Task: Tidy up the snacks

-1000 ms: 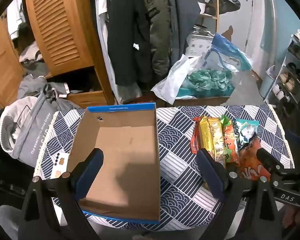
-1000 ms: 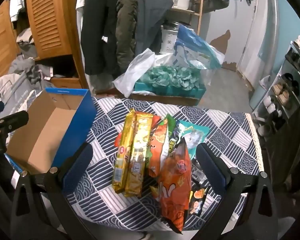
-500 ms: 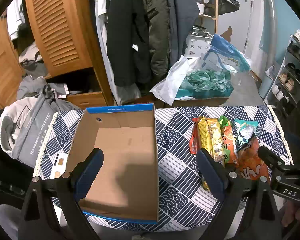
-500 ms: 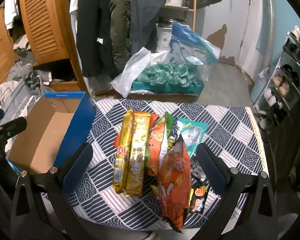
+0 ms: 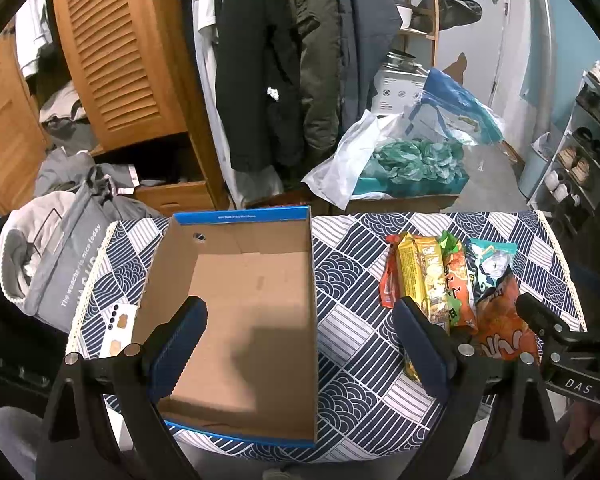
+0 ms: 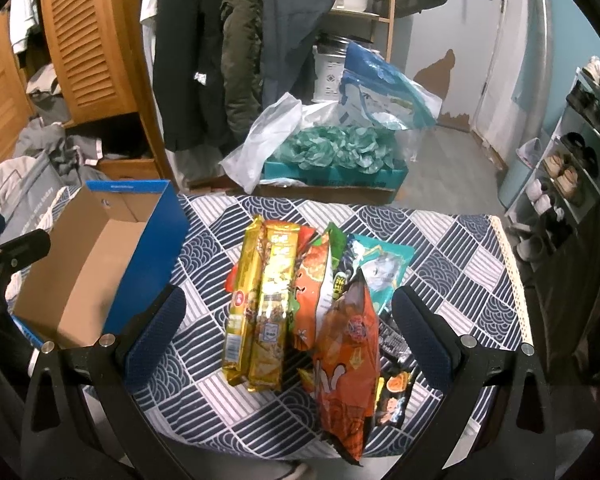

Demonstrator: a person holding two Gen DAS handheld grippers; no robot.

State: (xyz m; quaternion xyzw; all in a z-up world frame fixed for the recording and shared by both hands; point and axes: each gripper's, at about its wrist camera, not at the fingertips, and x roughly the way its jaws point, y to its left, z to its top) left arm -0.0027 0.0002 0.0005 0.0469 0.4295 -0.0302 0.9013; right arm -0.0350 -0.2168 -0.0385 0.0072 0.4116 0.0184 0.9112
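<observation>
An empty cardboard box (image 5: 256,304) with blue outer walls (image 6: 152,248) stands on the left of the patterned table. Several snack packs lie side by side to its right: two gold packs (image 6: 260,304) (image 5: 420,280), an orange-red pack (image 6: 312,280), a teal pack (image 6: 380,268), a large orange bag (image 6: 348,364) (image 5: 500,324) and a small dark pack (image 6: 392,396). My left gripper (image 5: 300,348) hangs open above the box's near side. Over the snacks, my right gripper (image 6: 288,336) is open and holds nothing.
The table carries a navy-and-white wave-pattern cloth (image 6: 452,264). A grey bag (image 5: 48,264) sits off its left edge. Behind are a wooden louvred wardrobe (image 5: 120,52), hanging coats (image 5: 268,60), a teal box with plastic bags (image 6: 332,160) and a shoe rack (image 6: 572,160) at right.
Both views have shifted only slightly; the right gripper has drawn a little nearer over the snacks. Nothing has been picked up or moved on the table.
</observation>
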